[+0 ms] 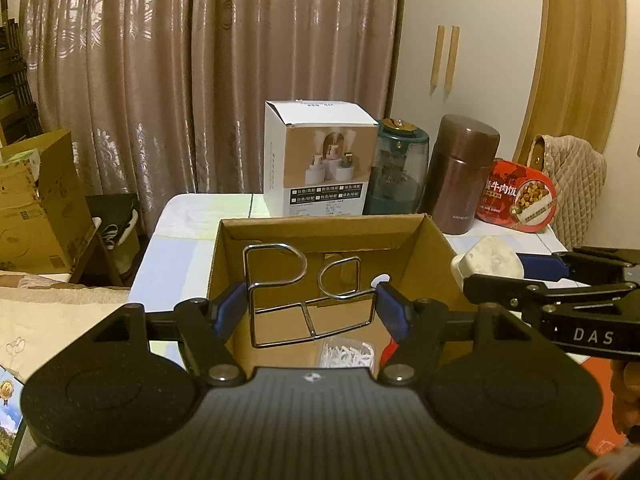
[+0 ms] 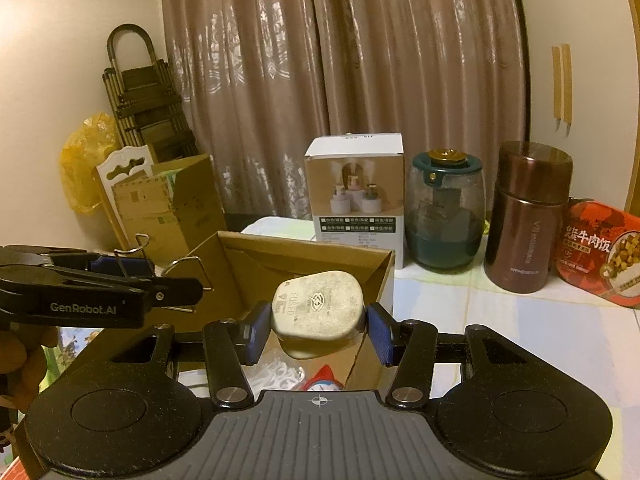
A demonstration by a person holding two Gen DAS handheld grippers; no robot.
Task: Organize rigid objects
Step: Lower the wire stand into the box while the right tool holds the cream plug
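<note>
An open cardboard box (image 1: 434,256) sits on the table in front of me; it also shows in the right wrist view (image 2: 236,264). My left gripper (image 1: 308,302) is shut on a chrome wire rack (image 1: 276,276) and holds it over the box. My right gripper (image 2: 316,330) is shut on a dirty white fused plug (image 2: 316,308) and holds it above the box's right side. In the left wrist view the plug (image 1: 488,260) and right gripper come in from the right. White plastic pieces (image 1: 348,354) and a red item (image 2: 324,376) lie inside the box.
Behind the box stand a white product box (image 1: 320,160), a teal jar (image 1: 398,172), a brown thermos (image 1: 460,172) and a red food tin (image 1: 516,196). Cardboard boxes (image 1: 40,204) and a folded ladder (image 2: 148,96) stand left. Curtains hang behind.
</note>
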